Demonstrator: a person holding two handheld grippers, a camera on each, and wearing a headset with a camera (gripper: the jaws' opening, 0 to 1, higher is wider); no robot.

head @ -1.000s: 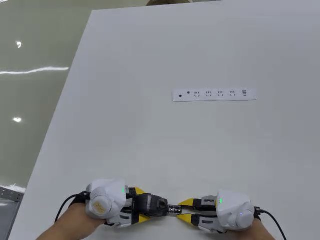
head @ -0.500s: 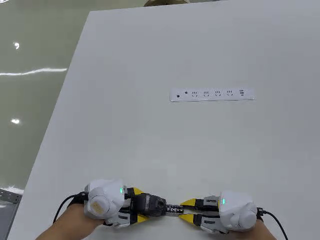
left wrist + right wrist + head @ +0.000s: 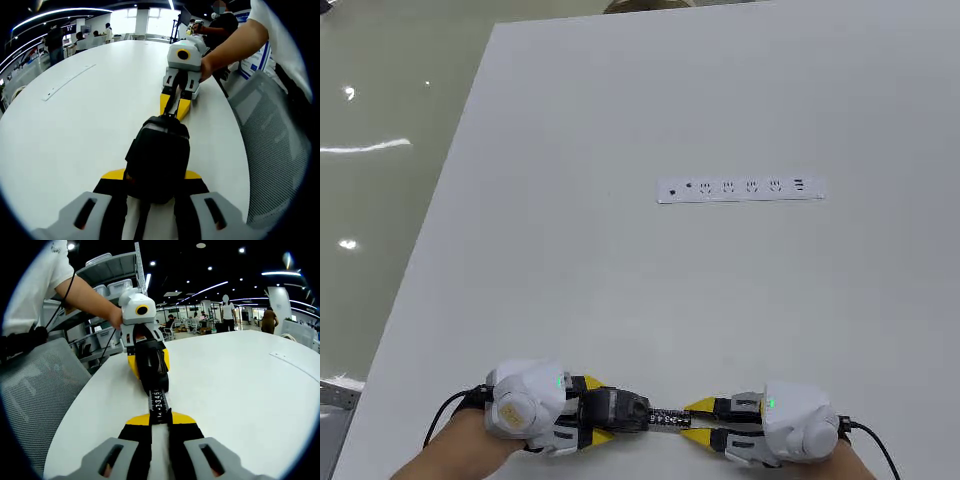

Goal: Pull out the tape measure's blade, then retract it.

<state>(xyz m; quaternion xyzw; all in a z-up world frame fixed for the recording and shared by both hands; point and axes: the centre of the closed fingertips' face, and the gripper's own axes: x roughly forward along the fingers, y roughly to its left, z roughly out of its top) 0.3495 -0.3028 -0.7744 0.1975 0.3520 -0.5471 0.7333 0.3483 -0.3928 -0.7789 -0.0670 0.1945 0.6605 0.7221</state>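
Observation:
A black tape measure case (image 3: pixel 615 410) (image 3: pixel 159 160) (image 3: pixel 153 365) sits low over the white table's near edge, with my left gripper (image 3: pixel 598 410) (image 3: pixel 155 175) shut on it. A short length of numbered blade (image 3: pixel 667 419) (image 3: pixel 158 401) runs out of the case toward the right. My right gripper (image 3: pixel 694 421) (image 3: pixel 159 419) is shut on the blade's end, its yellow-tipped jaws pinched together. In the left gripper view the right gripper (image 3: pixel 175 100) shows beyond the case, held by a hand. The left gripper (image 3: pixel 145 347) faces me in the right gripper view.
A white power strip (image 3: pixel 741 189) (image 3: pixel 67 81) lies flat further out on the white table (image 3: pixel 620 150). The table's left edge drops to a glossy floor (image 3: pixel 370 200). A mesh chair (image 3: pixel 35 390) stands by the near edge. People stand in the background.
The grippers have drawn slightly further apart, so a bit more blade shows between the case and the right gripper. The head camera shifted a little.

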